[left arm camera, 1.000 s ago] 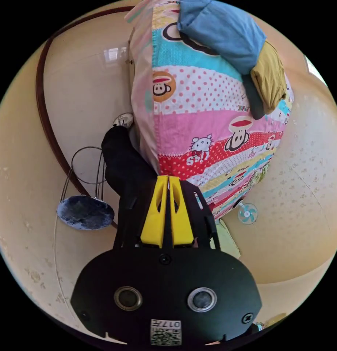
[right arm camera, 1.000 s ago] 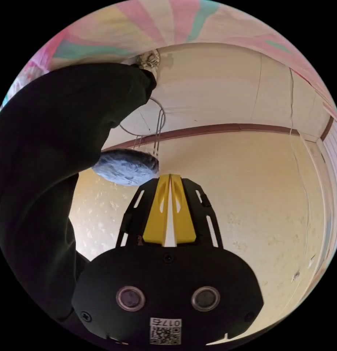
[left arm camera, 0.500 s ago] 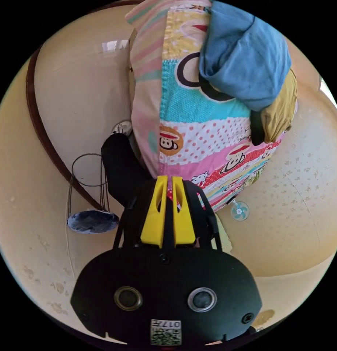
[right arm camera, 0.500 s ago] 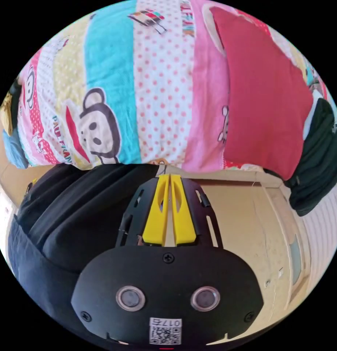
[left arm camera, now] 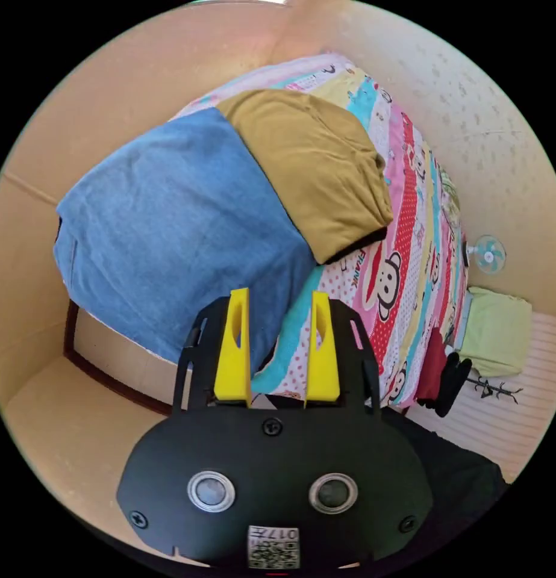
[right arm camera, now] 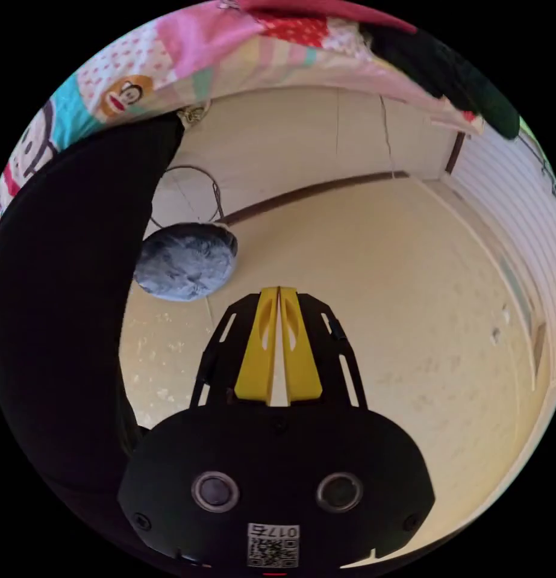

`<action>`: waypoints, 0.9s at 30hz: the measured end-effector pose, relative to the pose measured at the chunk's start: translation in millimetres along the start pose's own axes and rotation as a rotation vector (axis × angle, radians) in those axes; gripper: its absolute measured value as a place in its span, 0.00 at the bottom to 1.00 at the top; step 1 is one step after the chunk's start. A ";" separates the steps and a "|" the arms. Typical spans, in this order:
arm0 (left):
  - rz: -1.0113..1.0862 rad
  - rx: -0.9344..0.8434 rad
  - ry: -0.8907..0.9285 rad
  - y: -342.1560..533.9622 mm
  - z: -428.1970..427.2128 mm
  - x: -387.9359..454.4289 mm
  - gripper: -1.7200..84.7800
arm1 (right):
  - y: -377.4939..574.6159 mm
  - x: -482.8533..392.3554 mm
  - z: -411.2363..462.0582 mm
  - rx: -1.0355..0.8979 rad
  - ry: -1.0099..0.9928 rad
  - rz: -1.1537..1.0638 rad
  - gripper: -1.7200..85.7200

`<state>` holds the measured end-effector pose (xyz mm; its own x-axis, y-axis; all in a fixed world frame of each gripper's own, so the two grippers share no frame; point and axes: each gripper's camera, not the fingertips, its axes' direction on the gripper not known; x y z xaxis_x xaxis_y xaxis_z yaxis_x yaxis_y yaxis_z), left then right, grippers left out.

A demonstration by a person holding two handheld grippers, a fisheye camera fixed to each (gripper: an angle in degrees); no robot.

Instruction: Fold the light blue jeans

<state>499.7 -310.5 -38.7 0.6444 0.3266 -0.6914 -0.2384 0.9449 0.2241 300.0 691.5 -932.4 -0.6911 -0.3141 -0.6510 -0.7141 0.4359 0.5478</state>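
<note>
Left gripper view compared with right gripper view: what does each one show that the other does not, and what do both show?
Left gripper view: light blue jeans lying on the bed beside a mustard garment, a small fan, and the left claw open.

Right gripper view: a round grey cushion on a wire stand, a dark skirting strip, and the right claw shut on nothing.

Both: the cartoon-print bedsheet and cream walls.

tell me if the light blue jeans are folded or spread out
Folded: the light blue jeans lie as a compact rectangle on the patterned bedsheet.
</note>
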 end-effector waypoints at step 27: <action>0.481 0.295 0.511 301.0 -65.7 62.9 0.05 | 116.9 -292.0 -235.6 0.986 -0.150 -0.812 0.06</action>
<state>420.7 -6.8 -59.9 0.0854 0.7216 -0.6870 -0.1577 0.6907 0.7058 392.1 635.4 -554.5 -0.0339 -0.7124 -0.7010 -0.4939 0.6217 -0.6079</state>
